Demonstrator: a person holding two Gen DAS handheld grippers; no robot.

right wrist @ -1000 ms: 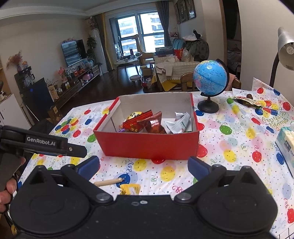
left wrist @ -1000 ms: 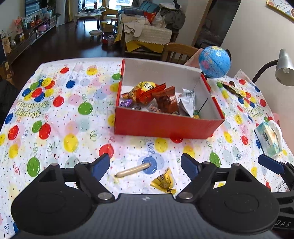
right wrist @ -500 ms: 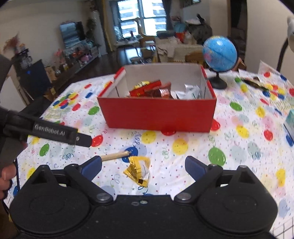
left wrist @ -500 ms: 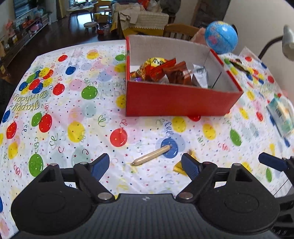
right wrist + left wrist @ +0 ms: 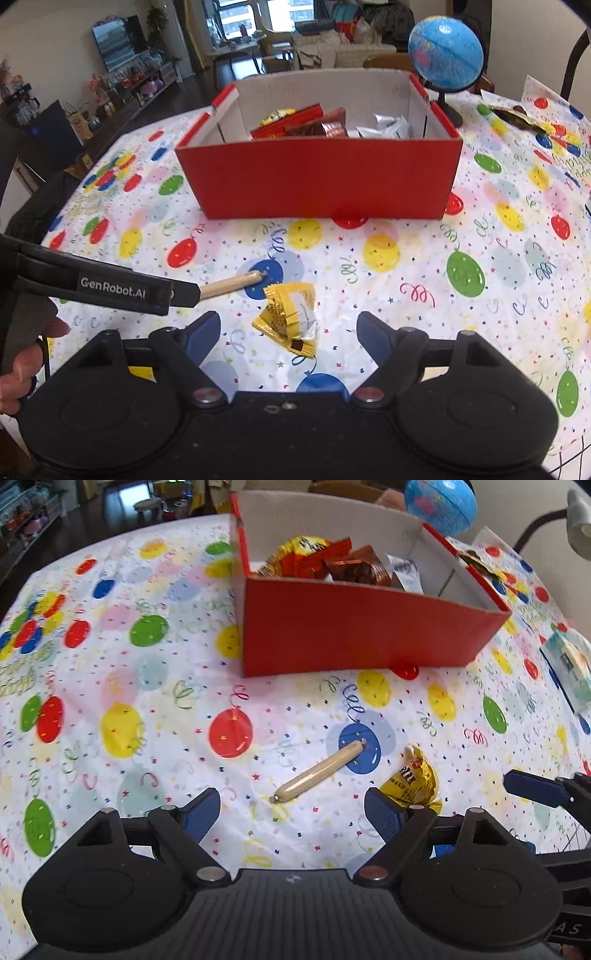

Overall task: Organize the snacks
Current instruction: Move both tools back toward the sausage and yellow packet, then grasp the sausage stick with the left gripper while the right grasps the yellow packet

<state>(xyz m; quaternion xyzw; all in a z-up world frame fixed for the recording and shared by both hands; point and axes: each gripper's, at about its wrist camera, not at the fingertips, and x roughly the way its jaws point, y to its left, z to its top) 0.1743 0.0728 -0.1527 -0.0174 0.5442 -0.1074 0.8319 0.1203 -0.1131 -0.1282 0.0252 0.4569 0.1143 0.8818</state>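
Left gripper (image 5: pixel 291 814) fingers apart, empty, over tan sausage stick (image 5: pixel 319 770) on desk (image 5: pixel 147 709). Right gripper (image 5: pixel 288 336) fingers apart, just been closing, nothing clamped; yellow snack packet (image 5: pixel 288 317) between them. Red box (image 5: pixel 321 177) behind, holding snacks.
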